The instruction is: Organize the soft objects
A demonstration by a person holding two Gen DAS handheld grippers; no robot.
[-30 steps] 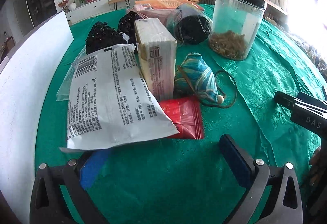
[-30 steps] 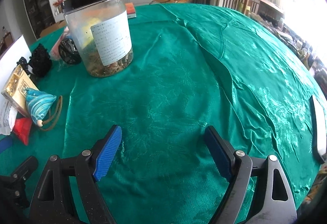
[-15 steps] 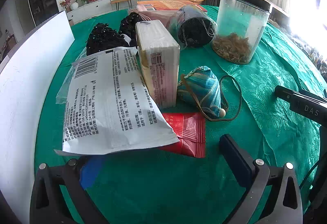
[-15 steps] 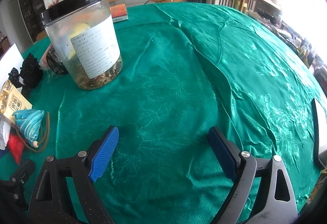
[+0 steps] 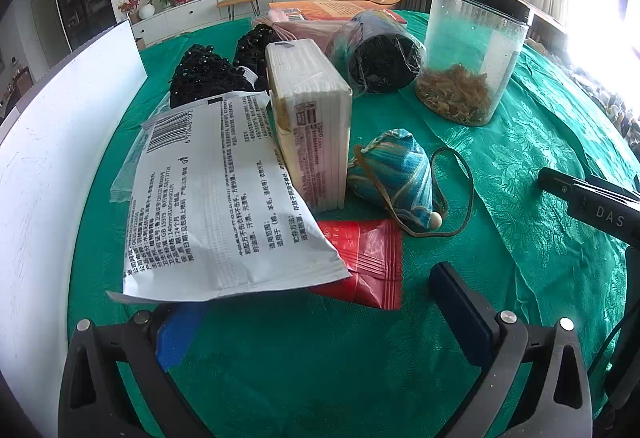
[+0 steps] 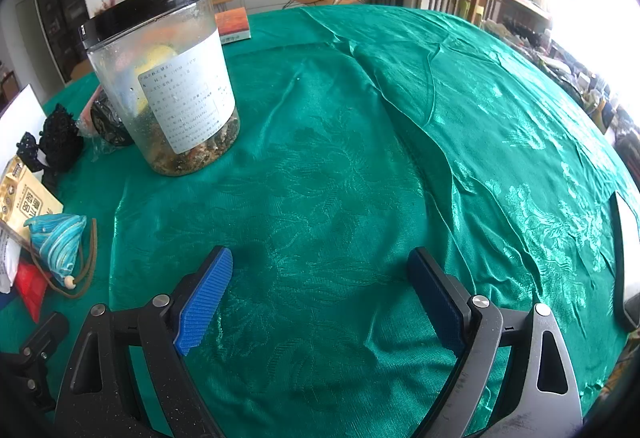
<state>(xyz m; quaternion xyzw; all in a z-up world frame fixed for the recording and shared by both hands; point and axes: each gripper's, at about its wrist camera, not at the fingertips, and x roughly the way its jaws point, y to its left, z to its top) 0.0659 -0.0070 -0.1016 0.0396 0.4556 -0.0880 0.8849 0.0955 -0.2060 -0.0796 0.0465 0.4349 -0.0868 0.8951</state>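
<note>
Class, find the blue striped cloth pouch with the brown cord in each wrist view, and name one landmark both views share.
Left wrist view: the blue striped cloth pouch lies just right of centre, beside the upright tissue pack.
Right wrist view: the pouch sits at the far left edge.
Shared landmark: the clear plastic jar with a black lid.

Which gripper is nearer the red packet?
Left. The red packet lies just ahead of the open left gripper, between its finger lines. The open right gripper sits over bare green cloth, with the packet far off to its left.
</note>
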